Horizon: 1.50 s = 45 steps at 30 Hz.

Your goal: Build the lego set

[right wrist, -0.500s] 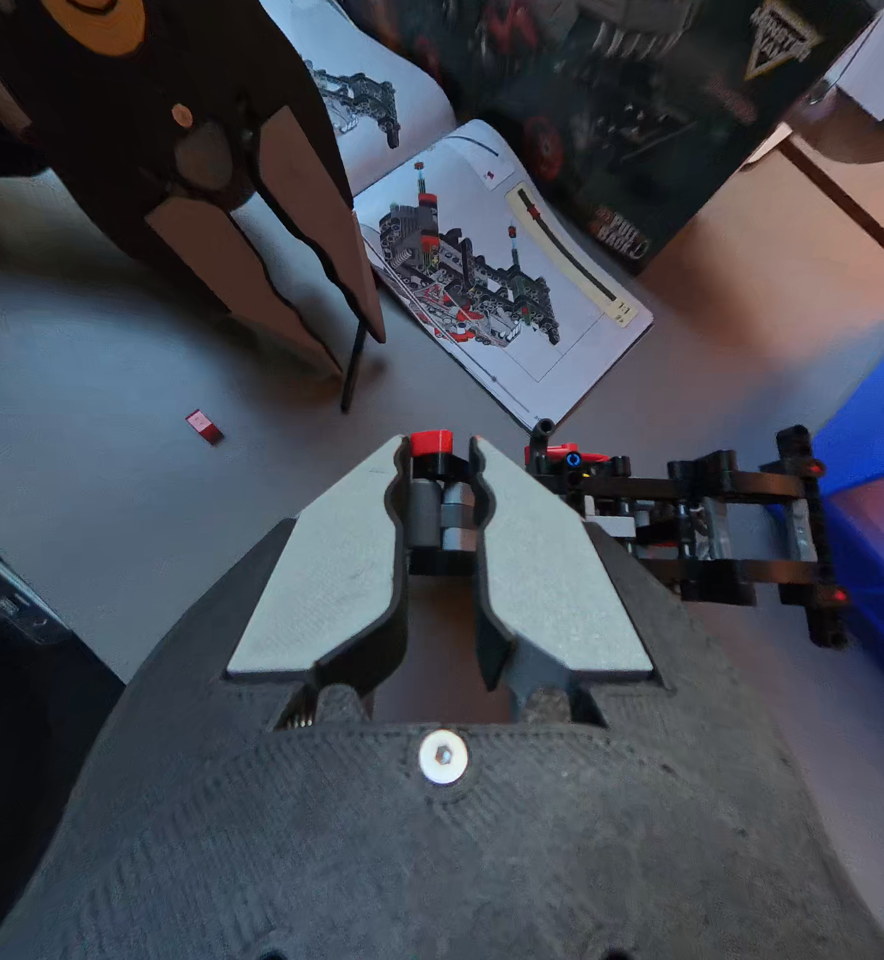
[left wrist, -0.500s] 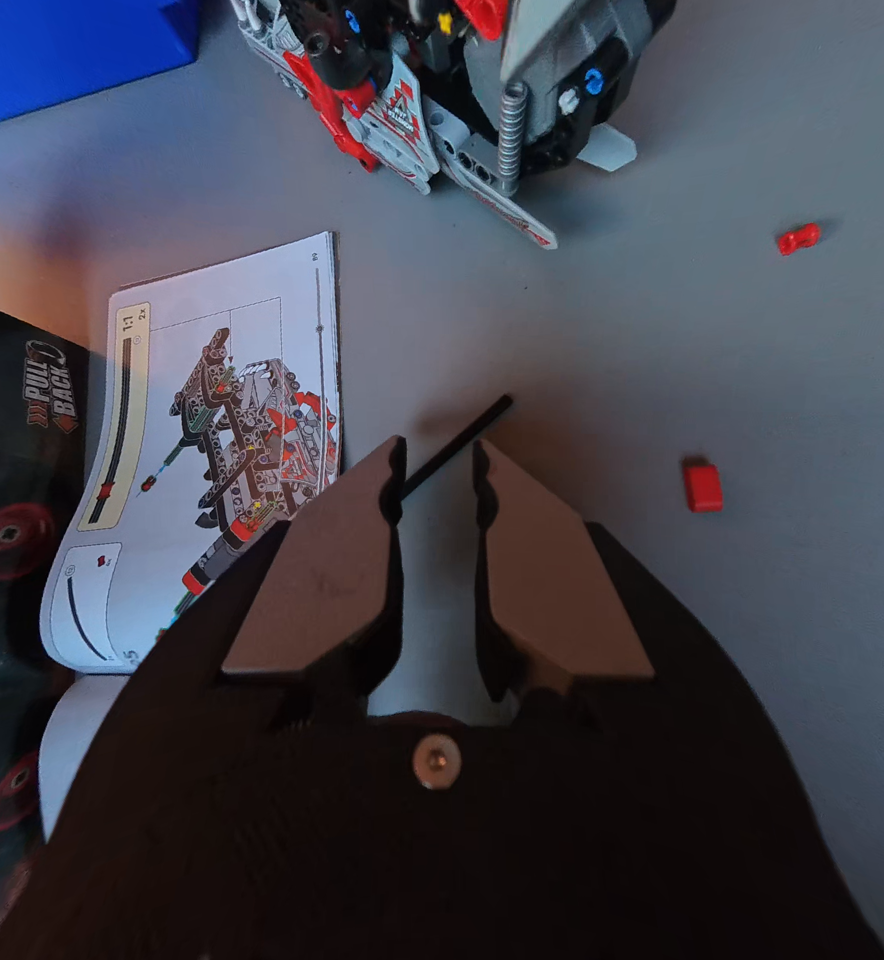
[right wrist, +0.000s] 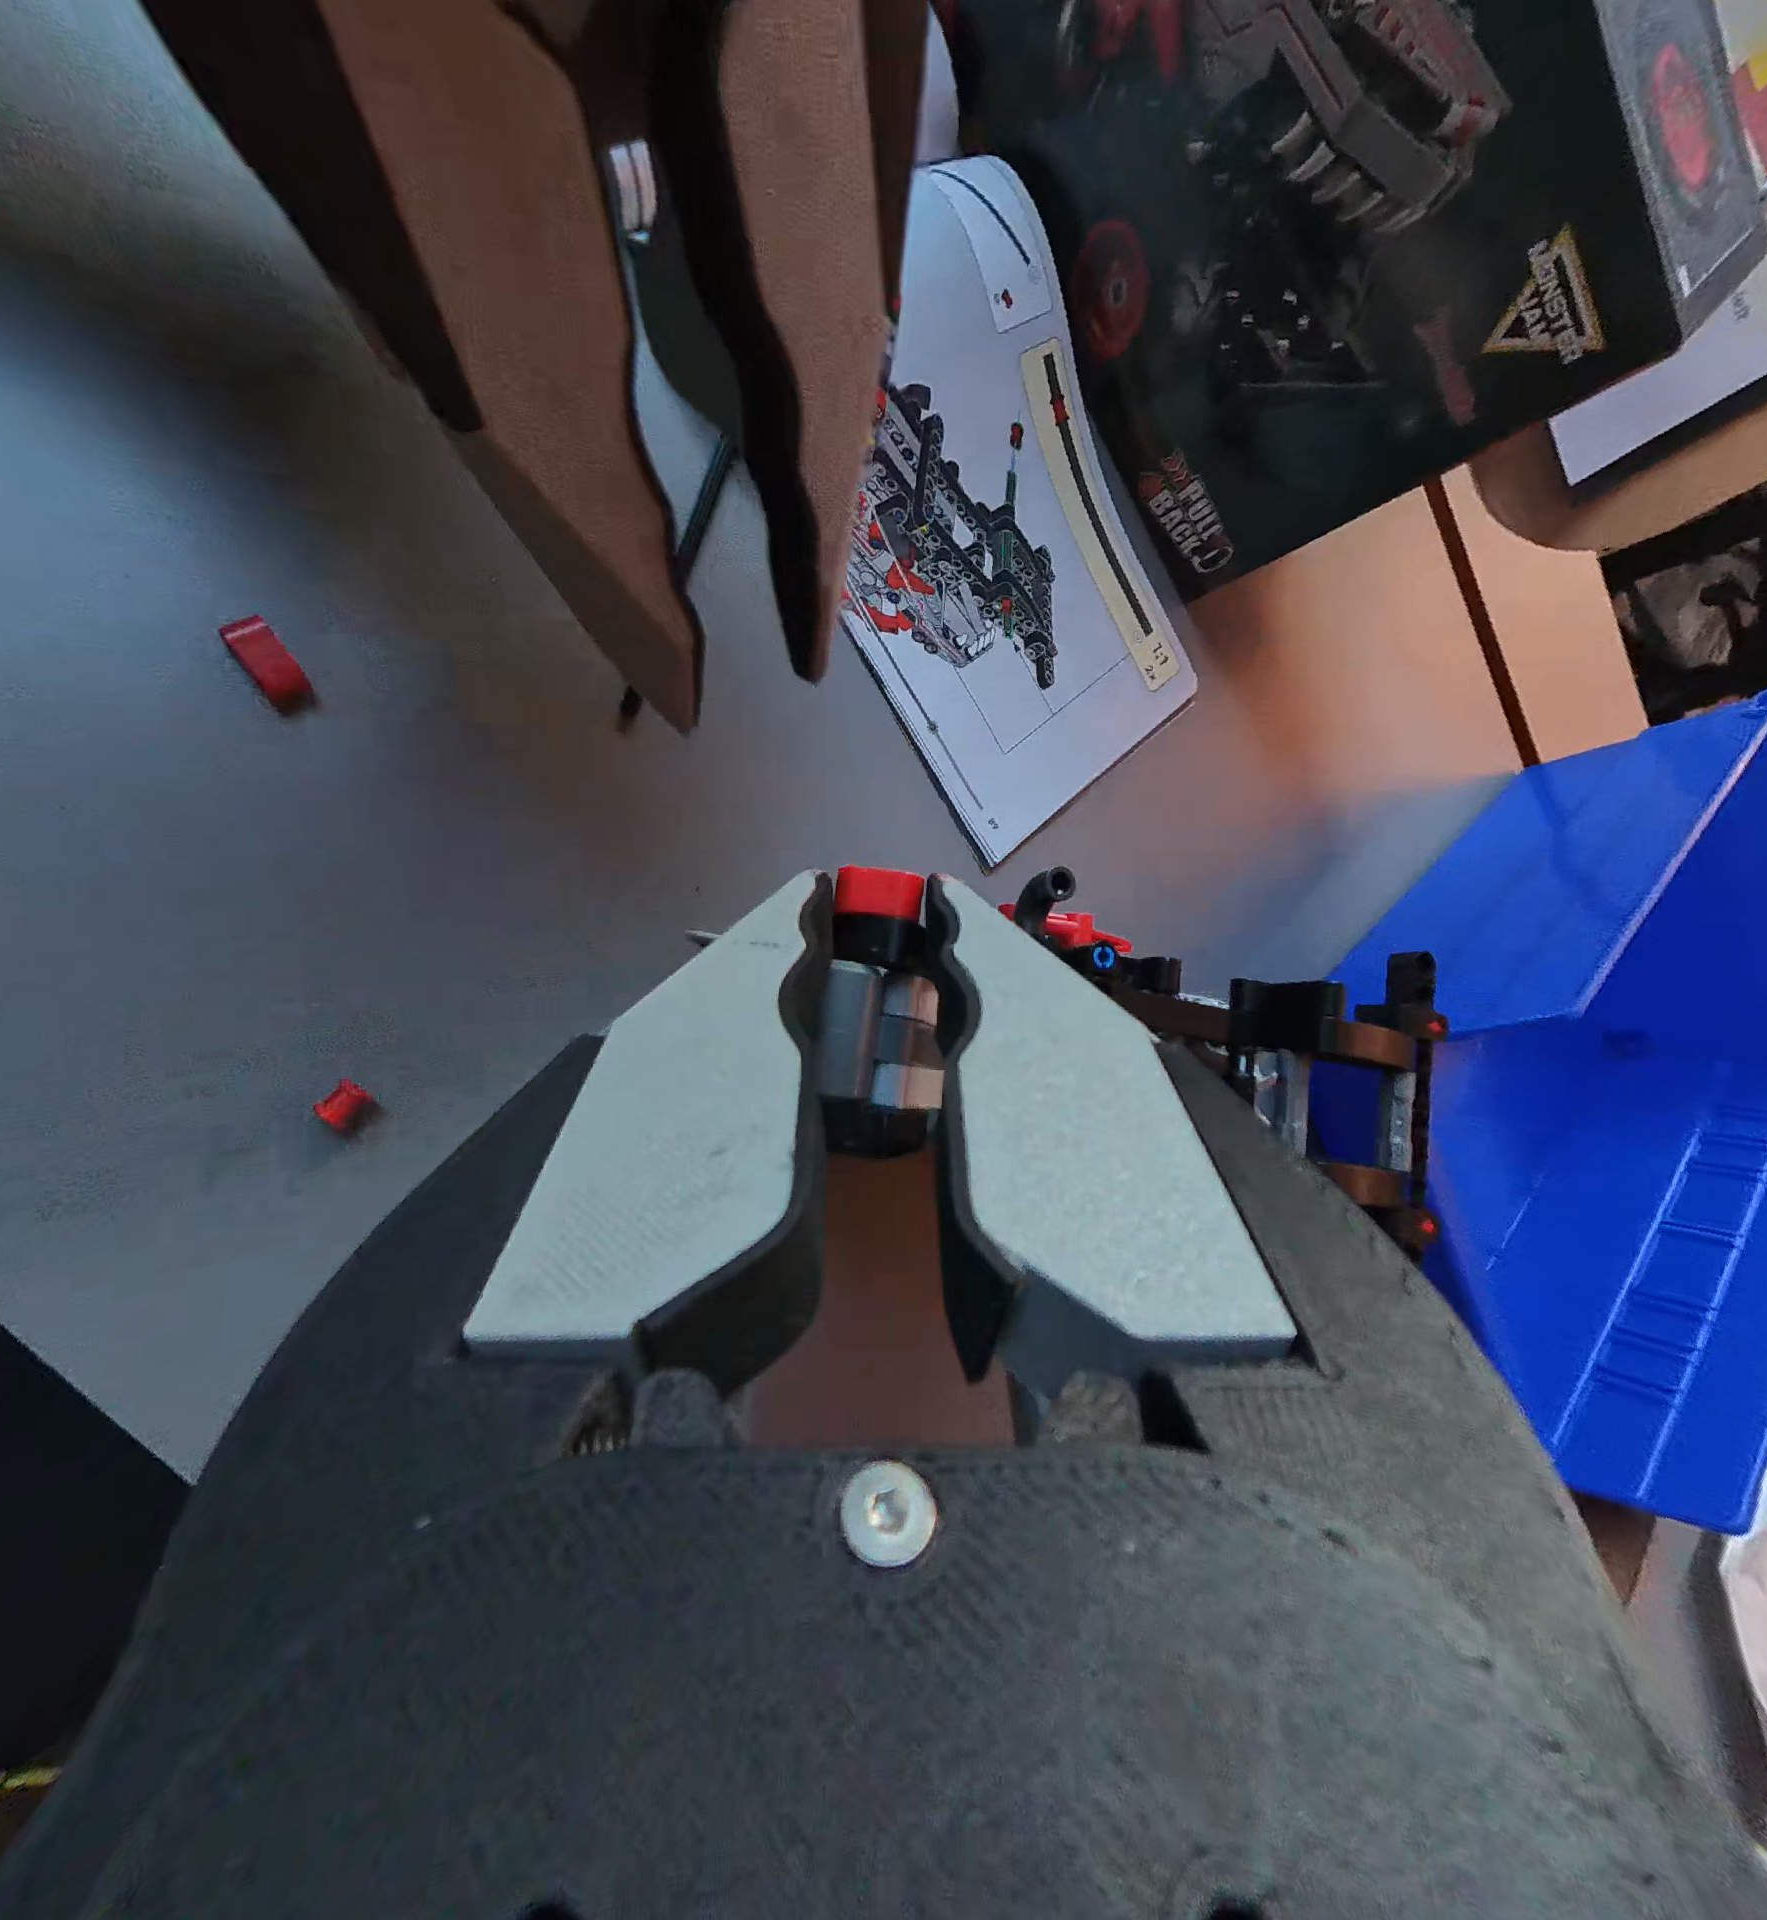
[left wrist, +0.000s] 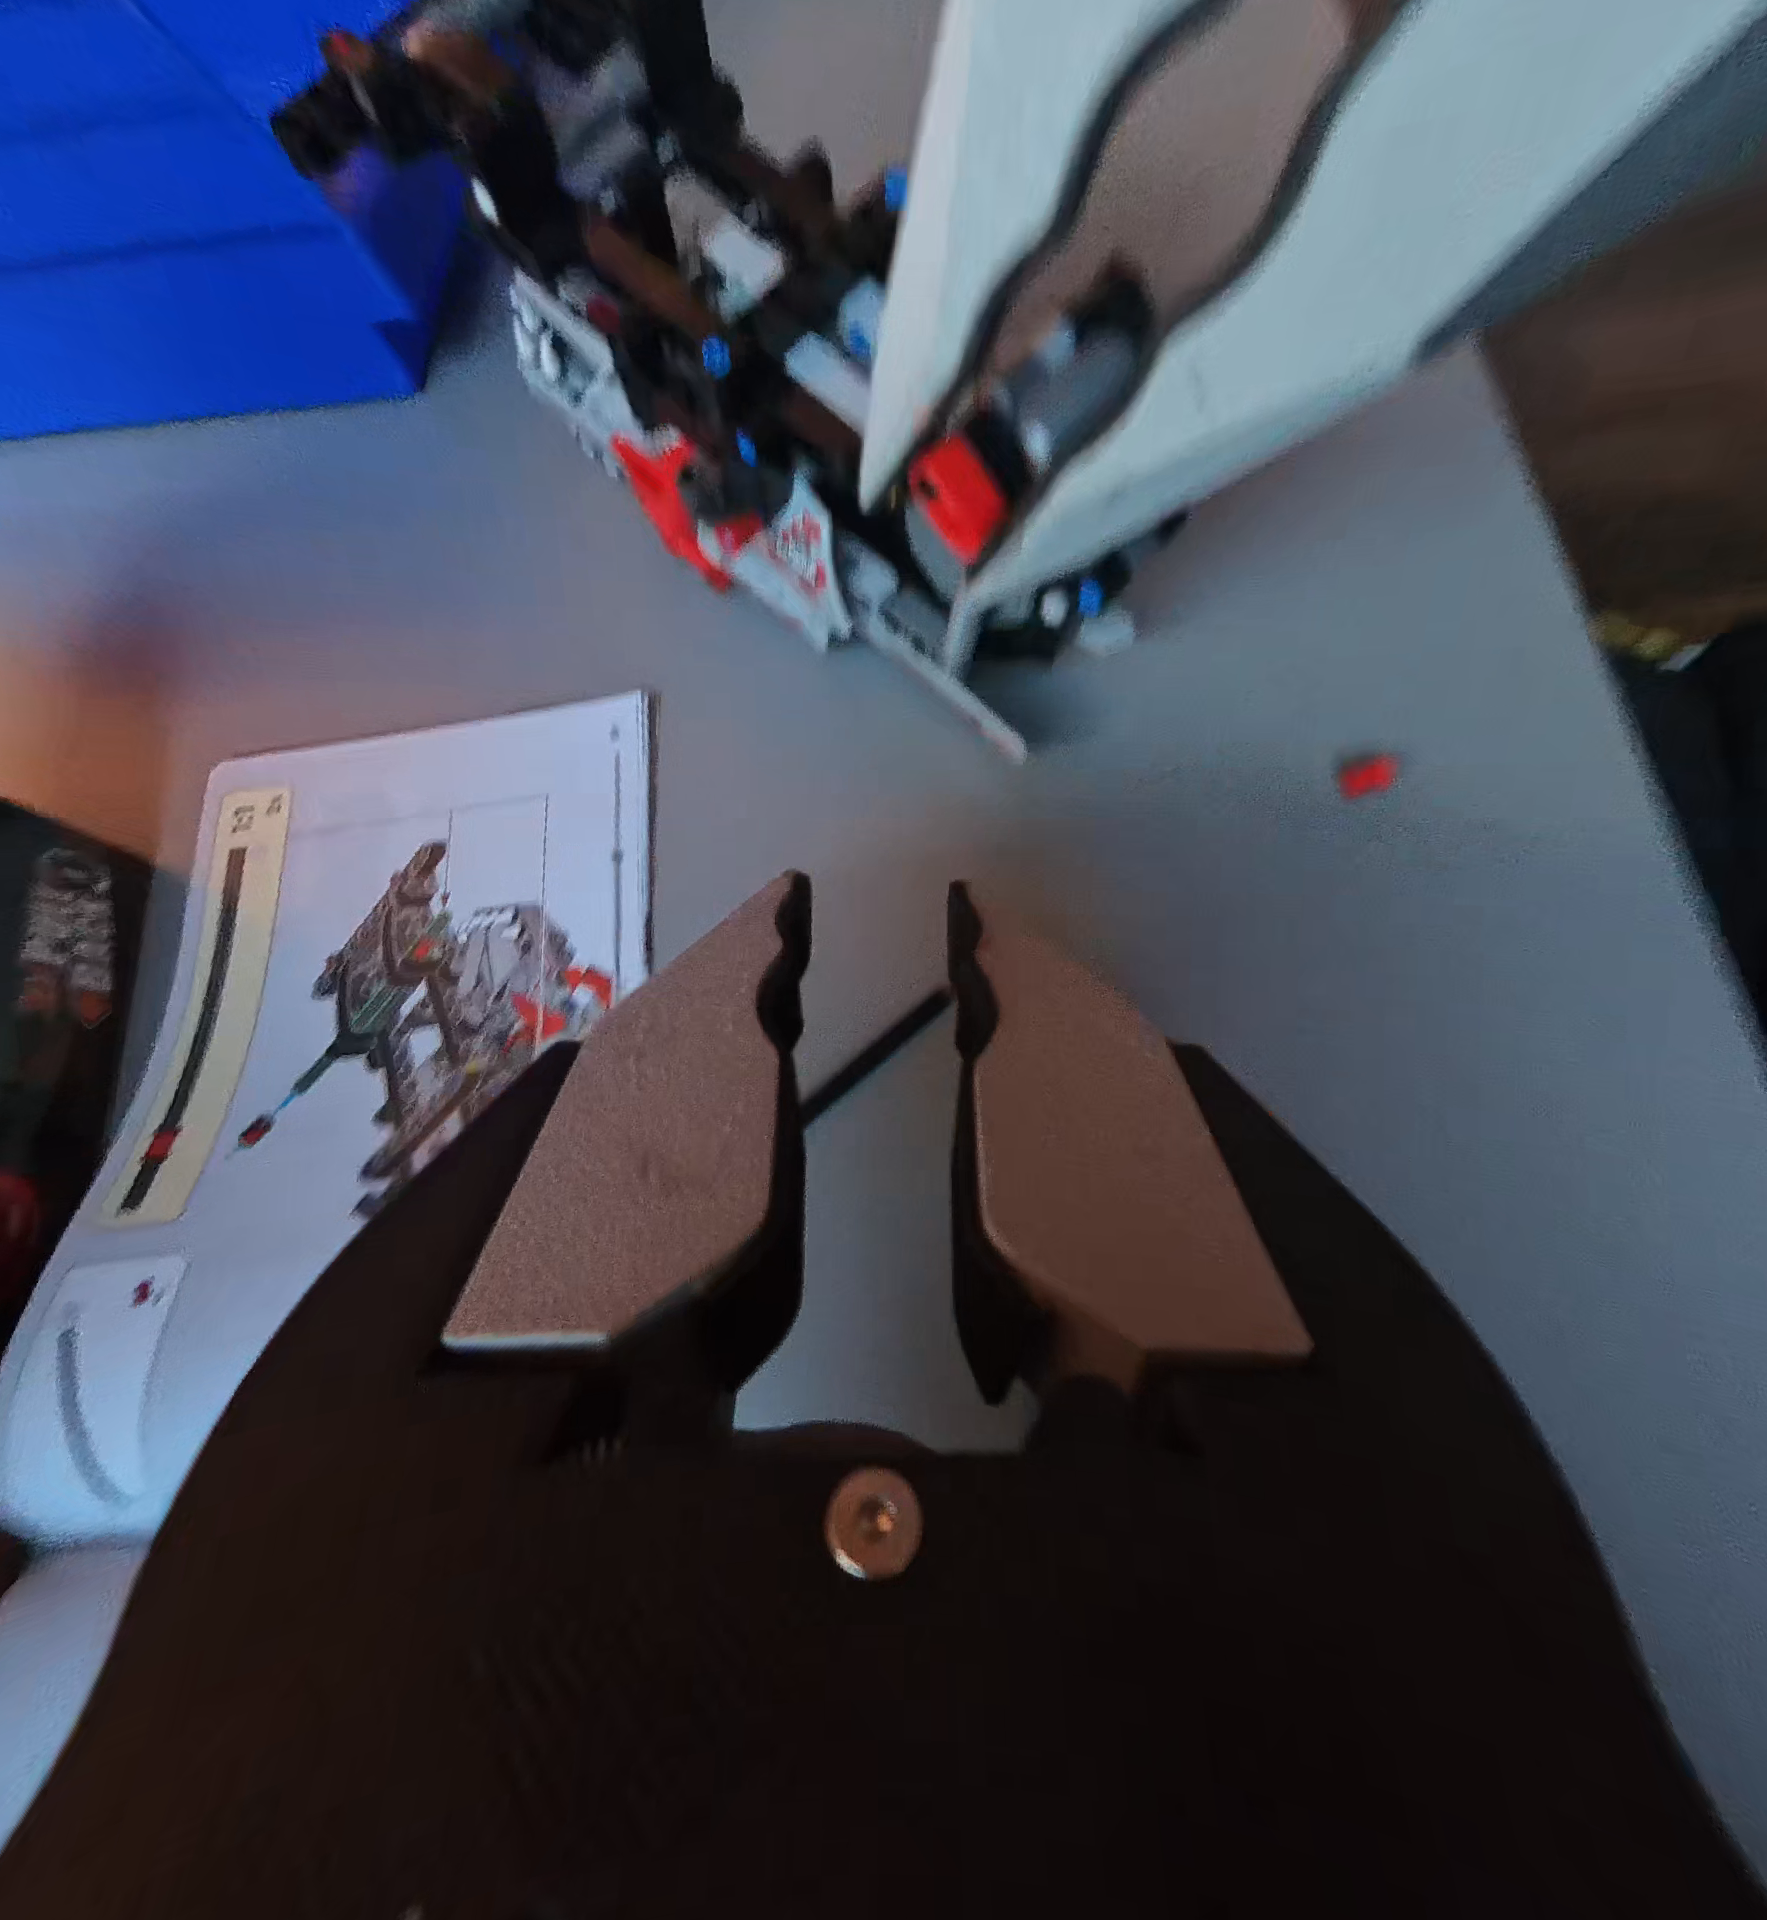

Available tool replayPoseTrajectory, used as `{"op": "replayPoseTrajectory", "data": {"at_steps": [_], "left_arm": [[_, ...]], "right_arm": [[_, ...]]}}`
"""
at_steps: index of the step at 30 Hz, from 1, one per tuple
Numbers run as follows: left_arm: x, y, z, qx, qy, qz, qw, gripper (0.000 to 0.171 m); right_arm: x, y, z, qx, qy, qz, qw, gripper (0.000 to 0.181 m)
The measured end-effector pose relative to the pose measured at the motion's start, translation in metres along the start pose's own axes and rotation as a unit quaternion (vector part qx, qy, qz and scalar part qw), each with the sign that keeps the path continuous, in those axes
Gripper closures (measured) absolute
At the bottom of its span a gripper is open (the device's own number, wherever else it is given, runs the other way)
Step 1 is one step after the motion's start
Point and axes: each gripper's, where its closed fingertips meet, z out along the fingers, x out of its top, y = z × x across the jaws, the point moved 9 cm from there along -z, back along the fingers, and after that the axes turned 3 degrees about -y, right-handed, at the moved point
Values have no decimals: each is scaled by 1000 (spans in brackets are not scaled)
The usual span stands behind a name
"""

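1. Two grippers work over a grey table (right wrist: 183, 935). The left gripper (left wrist: 877, 914), at the frame centre in its own view, has its fingers a narrow gap apart with nothing held; a thin black axle (left wrist: 874, 1049) lies on the table under them.
2. The right gripper (right wrist: 879, 914) is clamped on the lego model (right wrist: 1274, 1023), pinching a red-capped grey part between its tips; the model's black frame juts to centre right.
3. An open instruction booklet (right wrist: 1024, 582) lies above centre, the blue bin (right wrist: 1637, 1091) at right.
4. Two red pieces (right wrist: 266, 652) lie loose at left.
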Motion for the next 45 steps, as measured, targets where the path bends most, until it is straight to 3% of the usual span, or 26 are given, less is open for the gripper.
{"op": "replayPoseTrajectory", "data": {"at_steps": [4,7,11,13,15,22,28,32,35,45], "left_arm": [[21,-9,-1,-48,65,-73,994,148],[20,-7,-7,-49,65,-91,992,144],[2,13,-24,-43,38,-89,994,142],[-8,26,-31,-43,33,-97,994,143],[-14,40,-35,-45,36,-105,993,144],[-3,89,-25,-38,34,-107,993,146],[12,114,16,-14,-34,-43,998,145],[18,108,37,22,-87,-4,996,146],[22,109,44,9,-88,3,996,160],[13,112,36,13,-62,-25,998,149]], "right_arm": [[-8,5,-16,-18,24,36,999,153],[-34,16,-56,-41,78,102,991,150],[-126,31,-103,-71,89,242,964,156],[-171,27,-106,-52,84,308,946,155],[-195,14,-95,-18,88,328,940,161],[-199,2,-46,31,90,282,955,161],[-204,11,-31,49,74,262,961,155],[-207,12,-30,53,74,255,963,153],[-212,9,-38,31,58,243,968,153],[-302,4,-130,-78,38,337,937,154]]}}
